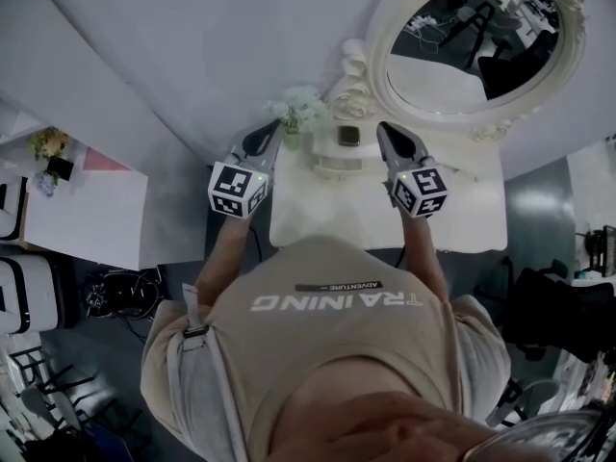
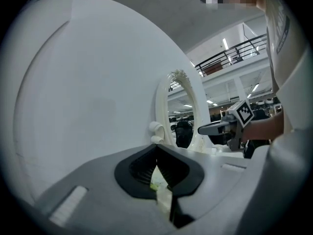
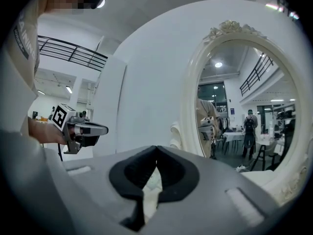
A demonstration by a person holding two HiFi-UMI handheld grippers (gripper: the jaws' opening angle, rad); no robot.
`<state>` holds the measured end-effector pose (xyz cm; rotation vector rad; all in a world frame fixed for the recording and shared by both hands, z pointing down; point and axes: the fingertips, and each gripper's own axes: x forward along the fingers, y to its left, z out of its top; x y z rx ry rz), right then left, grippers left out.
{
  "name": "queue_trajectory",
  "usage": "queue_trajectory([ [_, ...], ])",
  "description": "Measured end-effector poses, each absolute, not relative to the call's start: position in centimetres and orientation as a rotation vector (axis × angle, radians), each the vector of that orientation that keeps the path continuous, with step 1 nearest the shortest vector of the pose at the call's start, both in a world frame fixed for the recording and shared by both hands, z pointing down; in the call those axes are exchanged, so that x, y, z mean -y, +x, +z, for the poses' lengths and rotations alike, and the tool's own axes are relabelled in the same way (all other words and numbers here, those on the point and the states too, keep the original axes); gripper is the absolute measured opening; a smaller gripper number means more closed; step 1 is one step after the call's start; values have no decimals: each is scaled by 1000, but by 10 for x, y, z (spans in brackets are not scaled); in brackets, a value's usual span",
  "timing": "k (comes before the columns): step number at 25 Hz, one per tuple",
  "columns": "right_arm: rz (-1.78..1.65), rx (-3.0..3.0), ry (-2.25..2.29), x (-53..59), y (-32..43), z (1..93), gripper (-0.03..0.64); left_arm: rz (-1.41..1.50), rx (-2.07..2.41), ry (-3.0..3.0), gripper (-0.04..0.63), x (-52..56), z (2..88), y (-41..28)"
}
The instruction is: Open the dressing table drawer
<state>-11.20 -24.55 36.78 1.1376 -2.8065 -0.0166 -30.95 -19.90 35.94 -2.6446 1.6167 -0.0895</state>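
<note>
White dressing table [image 1: 472, 221]: vase [image 1: 292, 141] holding pale flowers [image 1: 302, 109], plain in head view alone. Your left gripper [image 1: 273, 129] and right gripper [image 1: 384, 129]: jaws together, empty.

The table [image 1: 474, 221] looks smooth, matt white; the mirror [image 1: 481, 41] is glossy glass in a carved white frame [image 1: 383, 22]; the shirt [image 1: 327, 354] is cloth.

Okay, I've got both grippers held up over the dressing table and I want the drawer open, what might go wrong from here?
The left gripper looks close beside the flower vase, so a sideways swing might tip it. Both it and the right gripper are shut, so they would need opening before any handle. The drawer is out of sight below the table edge, so the reach down may miss.
</note>
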Motion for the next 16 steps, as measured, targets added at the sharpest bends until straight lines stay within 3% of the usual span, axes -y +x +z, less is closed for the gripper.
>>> queue_trajectory([
  [16,-88,2786,1131,253,-122,372,5,-269,-1555,-2522,8,210,367,-303],
])
